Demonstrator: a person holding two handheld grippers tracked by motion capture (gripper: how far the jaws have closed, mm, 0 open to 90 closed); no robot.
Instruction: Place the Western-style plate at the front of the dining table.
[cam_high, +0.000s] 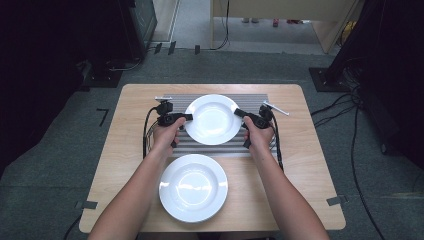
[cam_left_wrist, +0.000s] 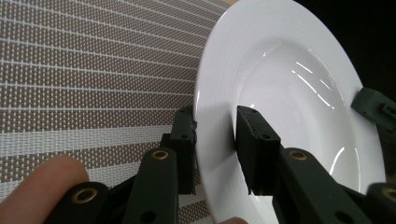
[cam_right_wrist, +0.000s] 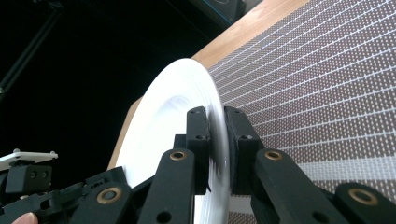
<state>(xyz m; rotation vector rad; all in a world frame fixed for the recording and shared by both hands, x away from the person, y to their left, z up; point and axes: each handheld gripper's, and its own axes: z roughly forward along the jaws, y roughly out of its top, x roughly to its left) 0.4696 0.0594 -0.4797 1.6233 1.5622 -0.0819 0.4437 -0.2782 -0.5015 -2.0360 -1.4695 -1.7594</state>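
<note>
The far plate sits over the striped mat at the far middle of the counter, carried between two grippers. The left gripper has its jaws clamped on the plate's left rim, one jaw above and one beneath, and the right gripper is clamped the same way on the right rim. Holding opposite edges likely keeps such a wide, slick dish level and stops it swinging, which one pinch alone could not do. I cannot tell whether it is resting on the mat or just clear of it. A second plate lies flat on the near part of the counter, between the person's forearms, apart from the mat and untouched, perhaps waiting its turn or where the far plate is to go
</note>
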